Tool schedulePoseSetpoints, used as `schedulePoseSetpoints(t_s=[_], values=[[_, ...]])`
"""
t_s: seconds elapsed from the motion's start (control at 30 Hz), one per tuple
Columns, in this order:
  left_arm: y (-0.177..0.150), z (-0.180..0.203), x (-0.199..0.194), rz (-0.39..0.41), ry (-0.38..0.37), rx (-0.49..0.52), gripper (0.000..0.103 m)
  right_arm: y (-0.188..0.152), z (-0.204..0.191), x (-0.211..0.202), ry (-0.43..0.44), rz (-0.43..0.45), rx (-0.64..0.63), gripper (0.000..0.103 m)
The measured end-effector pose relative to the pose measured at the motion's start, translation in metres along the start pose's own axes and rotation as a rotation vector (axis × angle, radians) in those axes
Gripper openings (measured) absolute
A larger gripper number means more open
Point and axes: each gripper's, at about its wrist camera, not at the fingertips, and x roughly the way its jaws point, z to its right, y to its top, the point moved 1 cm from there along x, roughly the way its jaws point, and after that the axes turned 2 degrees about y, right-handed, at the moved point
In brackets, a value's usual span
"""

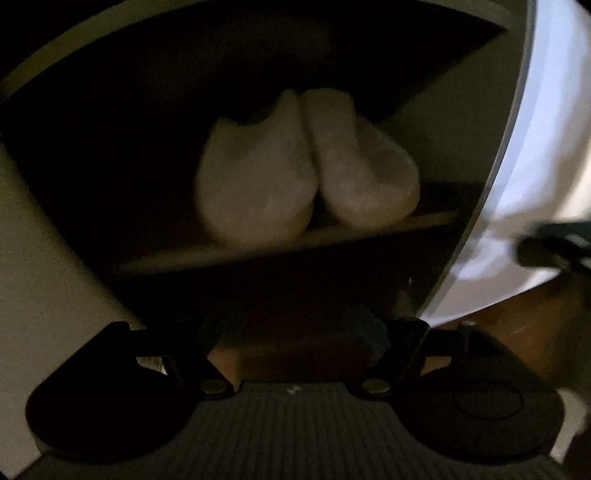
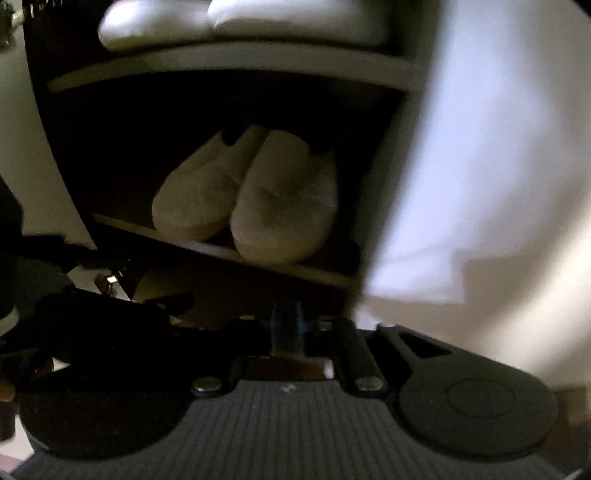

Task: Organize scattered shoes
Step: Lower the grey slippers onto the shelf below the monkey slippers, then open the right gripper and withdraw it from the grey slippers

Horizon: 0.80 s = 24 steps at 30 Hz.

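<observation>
A pair of pale fuzzy slippers [image 1: 258,184] [image 2: 288,206] stands side by side, toes toward me, on a shelf board [image 1: 192,256] [image 2: 317,275] inside a dark cabinet. My left gripper [image 1: 295,339] hangs in front of and below that shelf, its fingers wide apart with nothing between them, clear of the slippers. My right gripper [image 2: 288,332] is also in front of the shelf; its fingers stand a narrow gap apart and hold nothing. In the right wrist view the left gripper [image 2: 110,325] shows as a dark shape at lower left.
White shoes [image 2: 243,22] sit on the shelf above the slippers. A white cabinet door or panel [image 1: 546,147] [image 2: 498,166] stands at the right. A pale side wall [image 1: 44,277] borders the left. Brown floor [image 1: 535,332] shows at lower right.
</observation>
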Motion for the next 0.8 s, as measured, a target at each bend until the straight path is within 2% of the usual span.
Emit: schedulePoseSetpoints(t_s=[0.07,0.13,0.23,0.3,0.33,0.4,0.47,0.53,0.6,0.7,0.8], values=[[-0.010,0.004,-0.021,-0.061,0.026,-0.048,0.078,-0.009,0.003,-0.028,-0.023,-0.030,0.064,0.019],[-0.022,0.006,-0.048,-0.104,0.025,-0.101,0.079,-0.016,0.000,-0.048,-0.025,-0.048,0.105,0.026],[-0.031,0.004,-0.073,-0.128,0.063,-0.154,0.079,-0.013,-0.008,-0.058,0.005,-0.021,0.091,0.042],[-0.031,0.003,-0.079,-0.128,0.108,-0.170,0.079,-0.011,-0.010,-0.058,0.019,0.010,0.080,0.073],[-0.033,0.003,-0.083,-0.123,0.152,-0.176,0.079,-0.013,-0.009,-0.058,0.018,0.022,0.080,0.077],[-0.036,0.007,-0.082,-0.099,0.222,-0.180,0.082,-0.019,-0.003,-0.049,0.037,0.040,0.091,0.077],[-0.040,0.009,-0.075,-0.078,0.260,-0.180,0.087,-0.032,0.011,-0.033,0.095,0.057,0.122,0.077],[-0.050,0.015,-0.061,-0.041,0.292,-0.172,0.088,-0.045,0.023,-0.025,0.111,0.087,0.132,0.078],[-0.064,0.024,-0.037,0.010,0.298,-0.146,0.088,-0.058,0.034,-0.016,0.125,0.123,0.131,0.084],[-0.083,0.032,-0.007,0.038,0.308,-0.116,0.088,-0.088,0.046,0.012,0.144,0.190,0.113,0.084],[-0.103,0.037,0.013,0.080,0.280,-0.126,0.088,-0.111,0.050,0.027,0.145,0.251,0.119,0.084]])
